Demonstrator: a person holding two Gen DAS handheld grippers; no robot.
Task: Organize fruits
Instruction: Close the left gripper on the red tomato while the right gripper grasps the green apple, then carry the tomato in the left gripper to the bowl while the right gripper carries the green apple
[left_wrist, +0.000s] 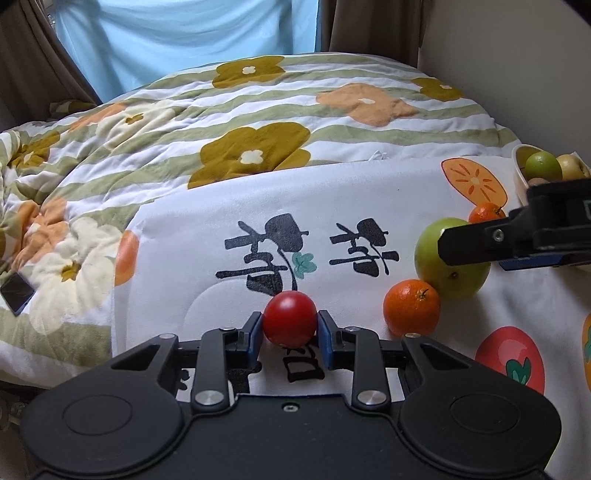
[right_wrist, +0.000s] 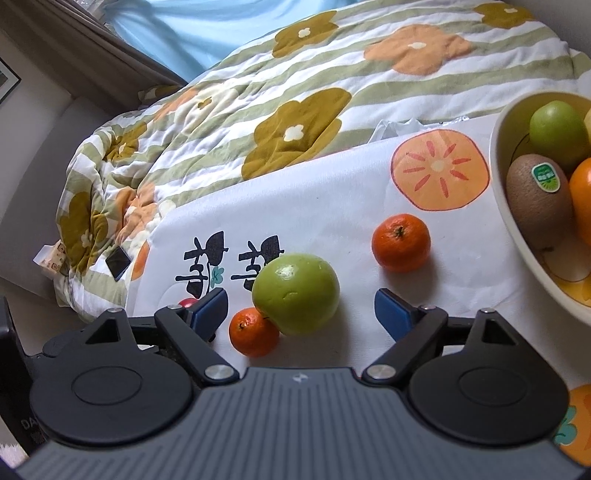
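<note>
The left gripper (left_wrist: 290, 326) is clamped on a red tomato (left_wrist: 290, 318), its 2 blue pads pressing the fruit from either side. The tomato sits low on the white cloth (left_wrist: 351, 199), over a printed black character.

The right gripper (right_wrist: 301, 310) stands wide open with nothing in its grasp. Between its blue pads (right_wrist: 391, 308) lies a big green apple (right_wrist: 296, 293), nearer the left pad but touched by neither (a clear gap shows on the right side). A small orange (right_wrist: 254, 332) leans against the apple's lower left edge. A second orange (right_wrist: 401, 243) rests farther back on the cloth, well apart from both.

At the right edge a cream bowl (right_wrist: 517, 221) holds a kiwi (right_wrist: 537, 199) with a green sticker, a green fruit (right_wrist: 559, 131) behind it and part of an orange fruit beside the kiwi.

Beyond the cloth spreads a striped, flowered quilt (left_wrist: 258, 110), with a dark phone (left_wrist: 16, 293) lying at its left end.
</note>
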